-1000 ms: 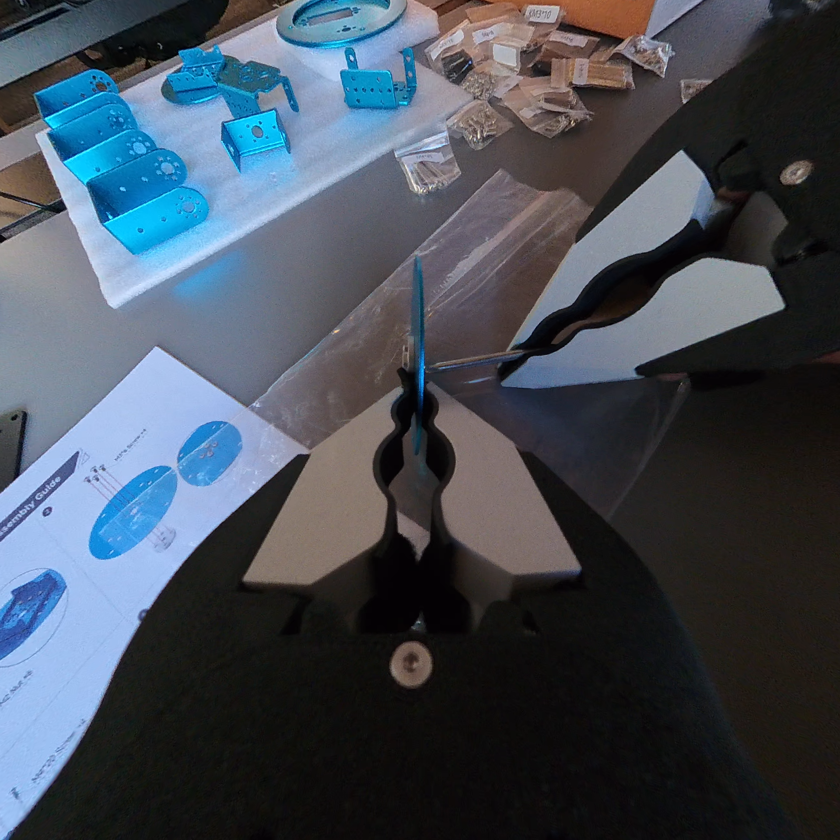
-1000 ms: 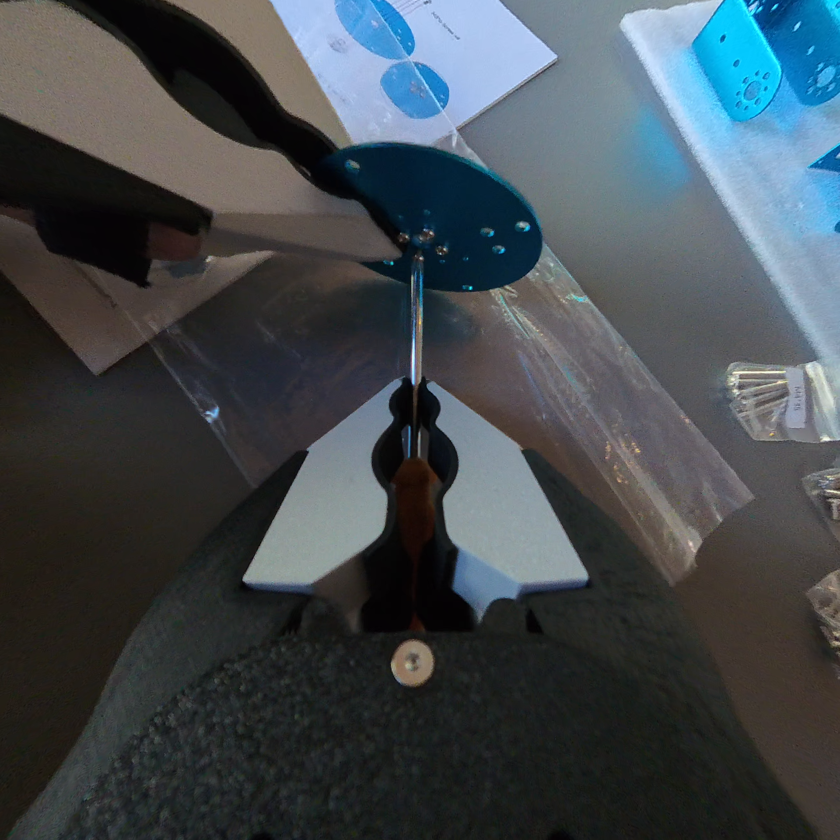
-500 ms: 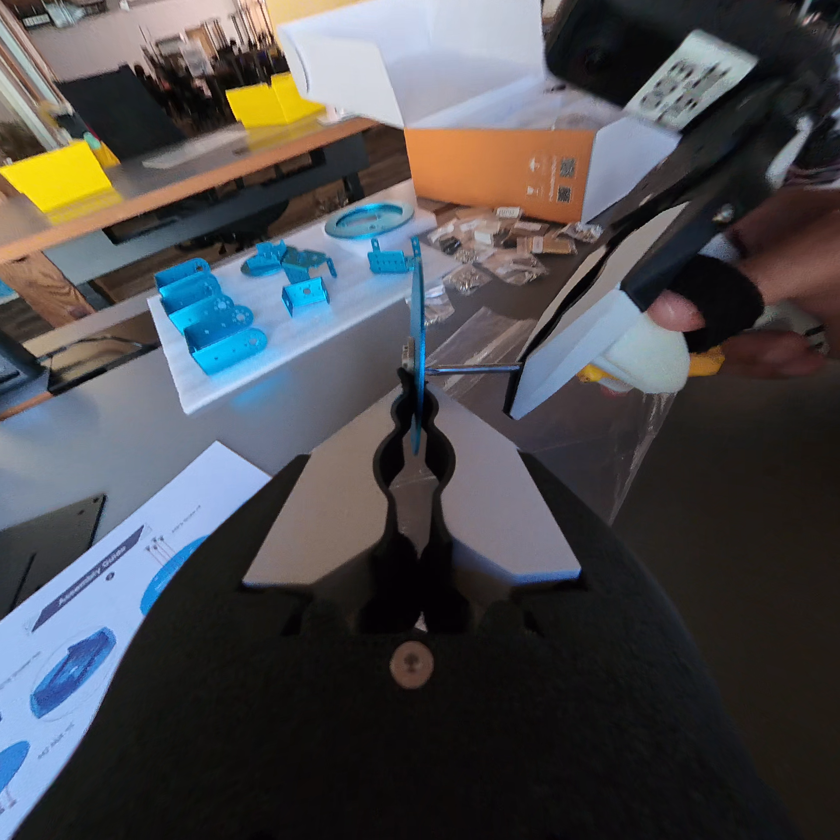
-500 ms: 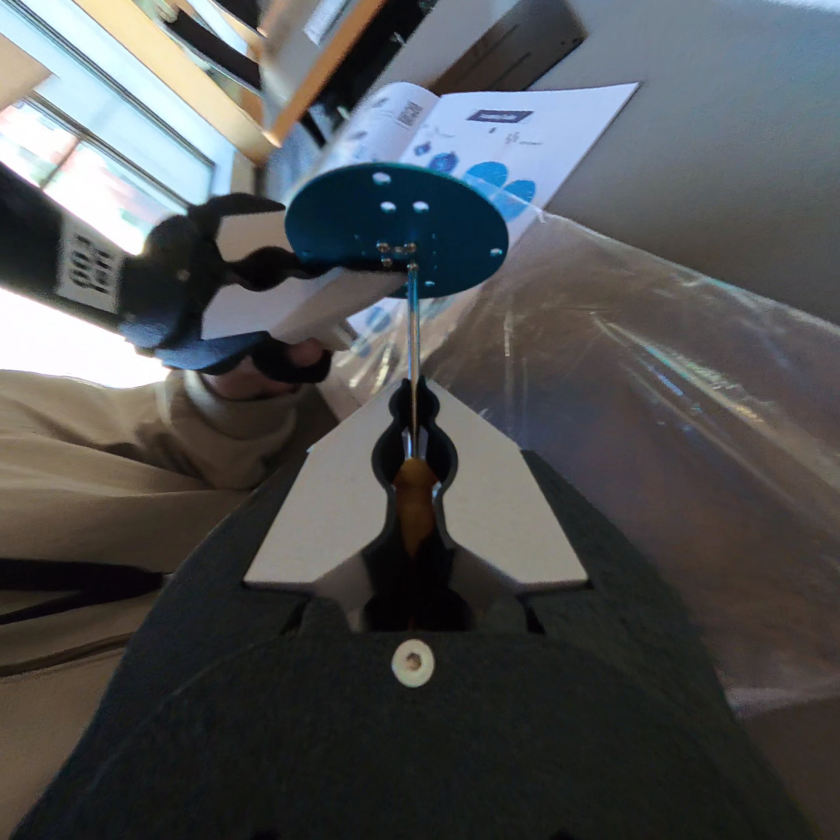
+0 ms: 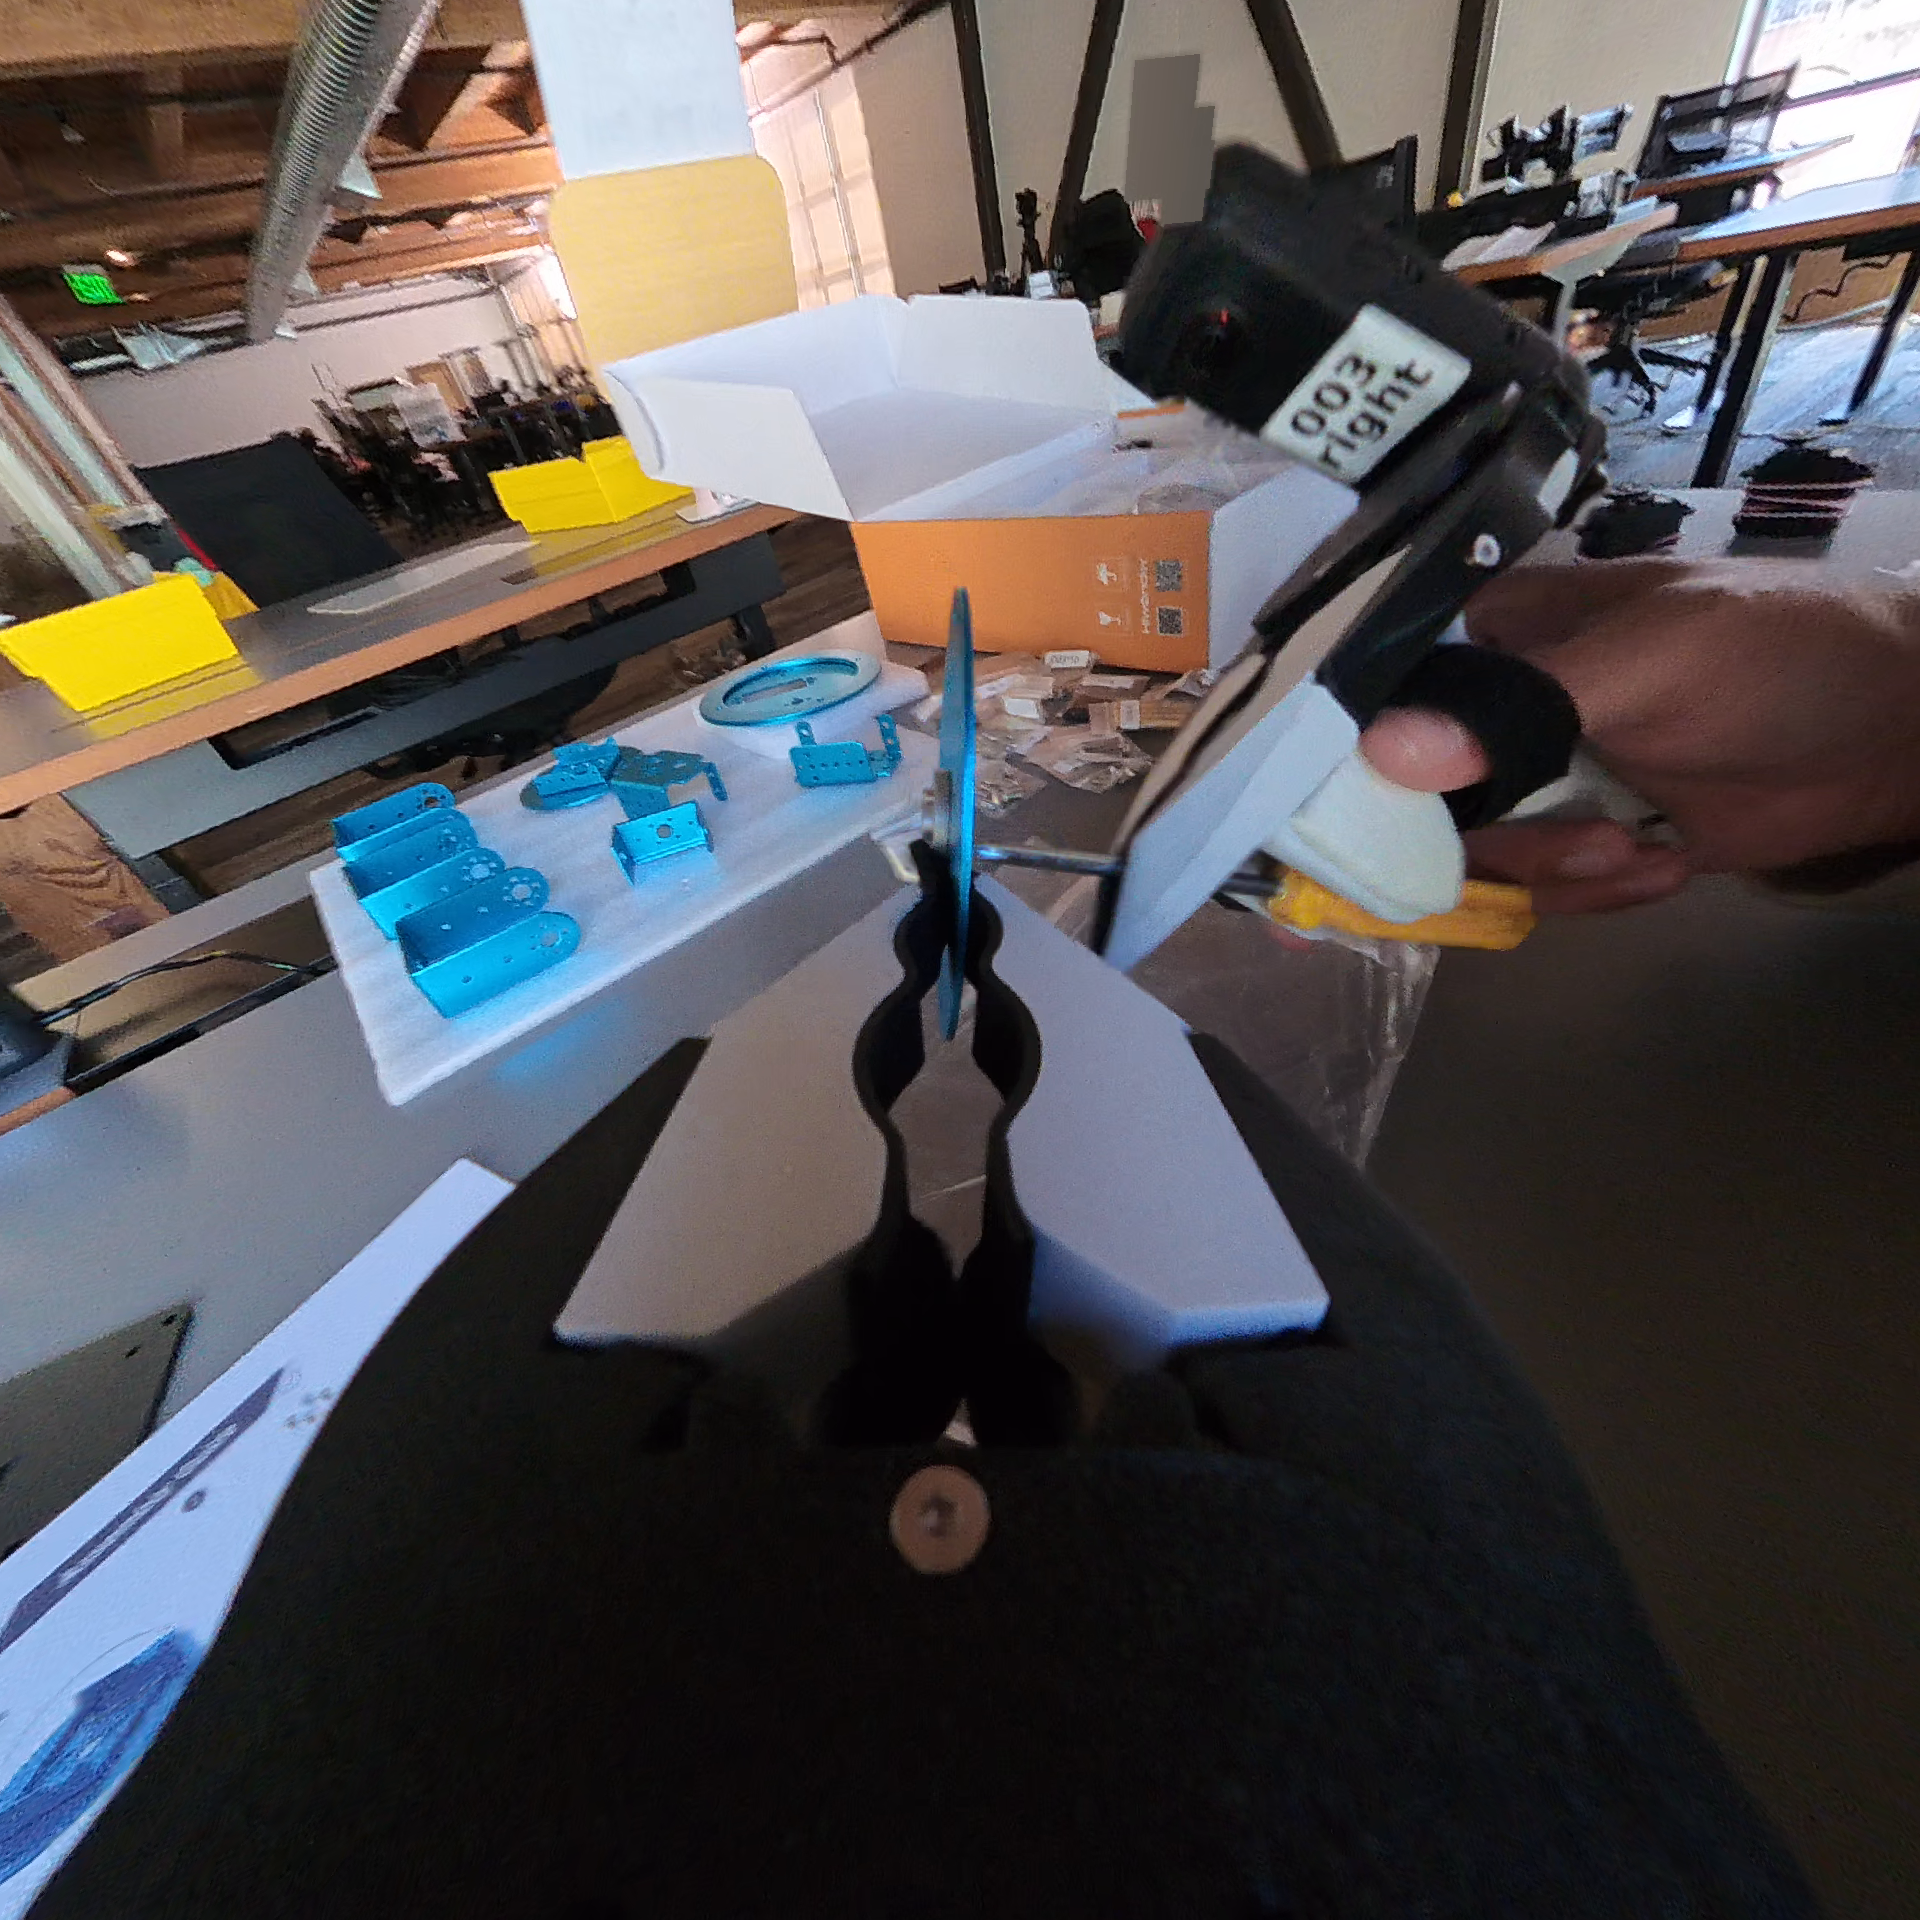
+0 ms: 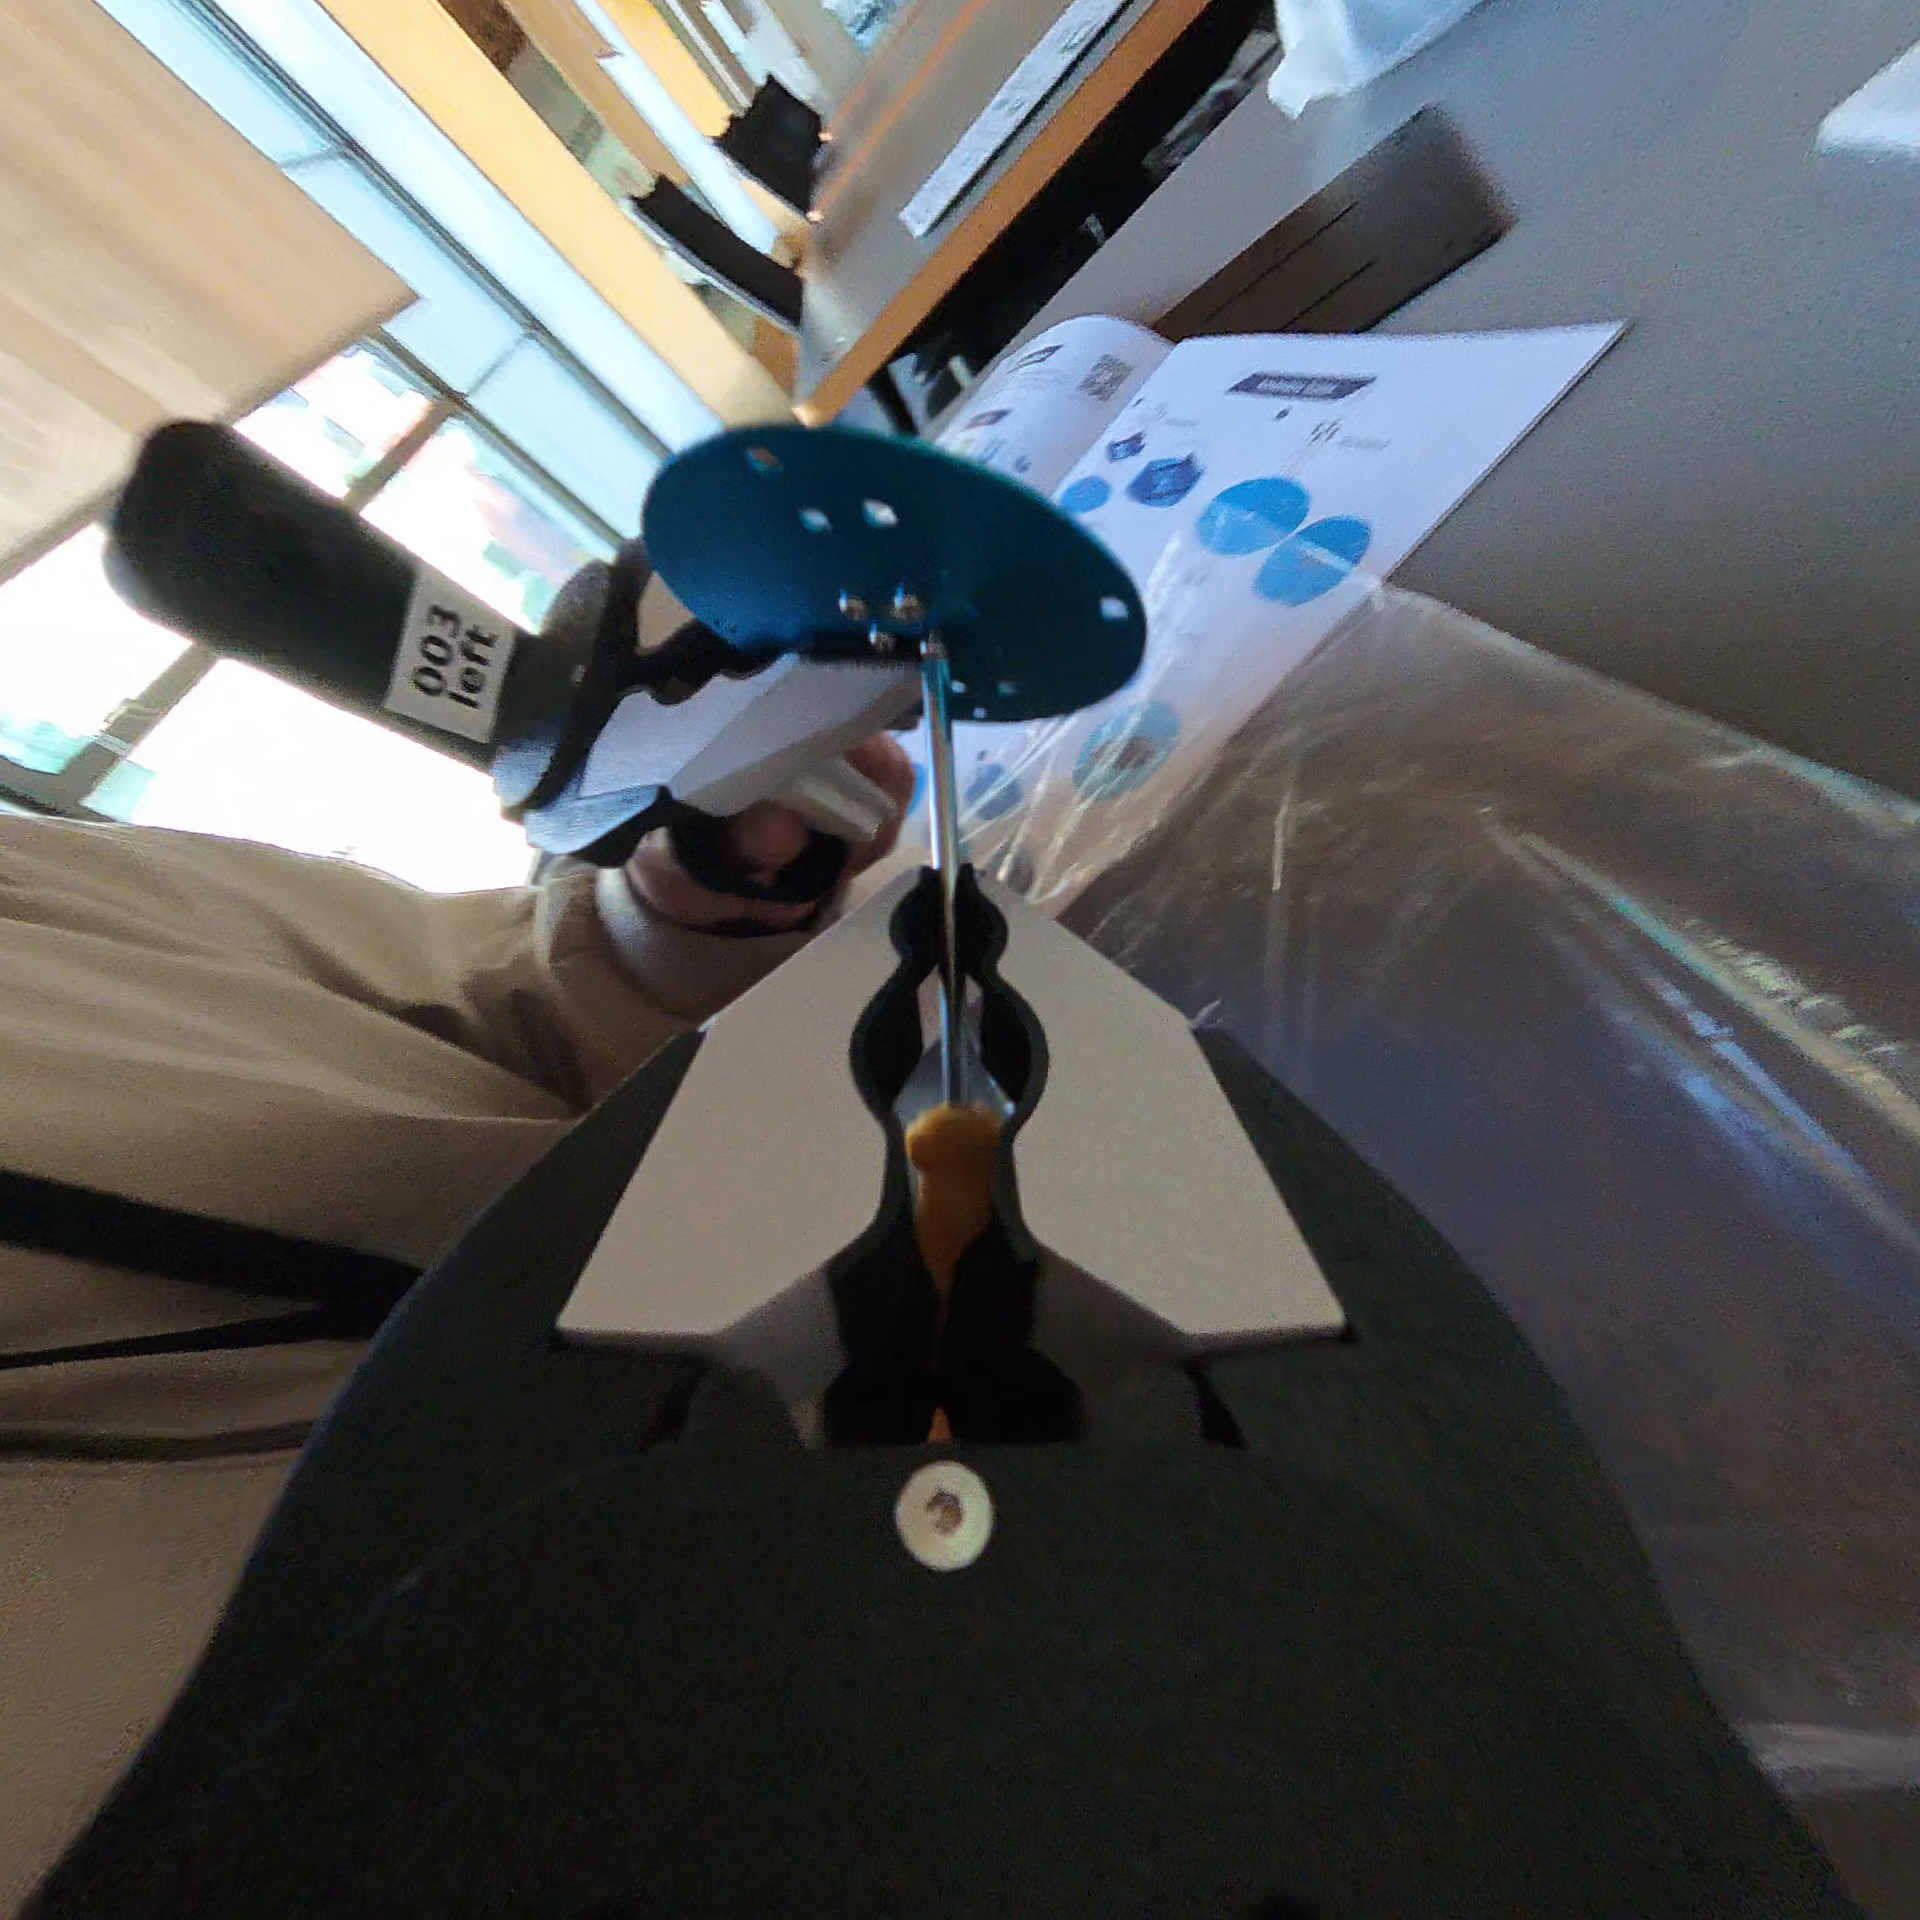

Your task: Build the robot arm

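My left gripper is shut on the edge of a round blue metal disc, held edge-on and upright above the table. The disc shows face-on in the right wrist view, with small holes and three screw heads near its middle. My right gripper is shut on a screwdriver with a yellow handle. Its steel shaft reaches the disc, tip at the screw cluster. In the left wrist view the right gripper comes in from the right, with the shaft level against the disc.
A white foam sheet carries several blue metal brackets and a blue ring. Bags of screws lie before an open orange box. A clear plastic bag and an instruction sheet lie on the grey table. The grippers are tip to tip, or close to it.
Both grippers have lifted and tilted together, from looking down at the table to looking across the room. The screwdriver tip has stayed on the disc's screws, and the right gripper has rolled.
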Demonstrator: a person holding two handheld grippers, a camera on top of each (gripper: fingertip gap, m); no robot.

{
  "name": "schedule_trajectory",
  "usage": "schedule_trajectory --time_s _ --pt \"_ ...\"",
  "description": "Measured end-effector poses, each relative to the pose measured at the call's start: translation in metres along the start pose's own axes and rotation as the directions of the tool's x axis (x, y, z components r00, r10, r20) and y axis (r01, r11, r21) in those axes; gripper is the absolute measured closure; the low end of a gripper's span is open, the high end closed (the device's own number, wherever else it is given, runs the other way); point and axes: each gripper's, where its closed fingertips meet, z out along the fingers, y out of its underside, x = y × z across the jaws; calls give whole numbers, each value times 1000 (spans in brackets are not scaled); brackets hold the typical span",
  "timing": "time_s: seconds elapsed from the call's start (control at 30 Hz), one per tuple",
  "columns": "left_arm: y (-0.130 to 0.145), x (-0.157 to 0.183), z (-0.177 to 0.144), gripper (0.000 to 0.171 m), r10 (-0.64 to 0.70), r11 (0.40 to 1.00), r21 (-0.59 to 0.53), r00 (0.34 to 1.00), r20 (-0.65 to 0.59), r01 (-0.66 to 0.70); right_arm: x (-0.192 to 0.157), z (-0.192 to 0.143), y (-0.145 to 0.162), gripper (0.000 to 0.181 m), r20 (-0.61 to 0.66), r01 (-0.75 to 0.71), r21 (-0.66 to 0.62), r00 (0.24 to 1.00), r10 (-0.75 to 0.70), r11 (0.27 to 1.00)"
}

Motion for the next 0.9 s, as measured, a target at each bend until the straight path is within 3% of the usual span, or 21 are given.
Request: schedule_trajectory --time_s 0.1,0.23,0.33,0.4,0.47,0.53,0.63,0.77,0.83,0.9 --pt "2 12 5 170 0 1000 -24 1000 -20 0 9 1 0 178 -133 139 -17 981 -140 990" --pt "6 13 9 170 11 998 -64 1000 -2 -12 21 0 -1 179 -306 314 -73 896 -321 946" --pt "7 14 8 170 65 995 -73 998 3 -65 22 0 0 179 -343 352 -120 863 -371 928" --pt "4 16 5 170 77 996 -43 997 -16 -77 15 2 4 179 -263 267 -123 920 -290 956" --pt "-4 18 0 169 74 997 10 996 -49 -74 -2 1 3 179 -89 98 -71 991 -104 993" --pt "-13 22 -5 169 74 996 60 993 -91 -69 -23 1 2 180 112 -57 -56 992 63 997" --pt "-25 30 -12 170 43 991 136 984 -171 -20 -50 -2 2 180 337 -192 -97 917 213 977" --pt "-42 38 -23 170 0 971 229 961 -278 67 -82 -16 -5 180 600 -325 -195 707 375 925" --pt "-45 38 -26 170 -15 966 242 952 -305 92 -88 -21 -8 180 657 -364 -227 628 418 903" --pt "-42 37 -26 170 1 971 227 954 -299 70 -83 -19 -7 180 637 -373 -227 642 427 900"
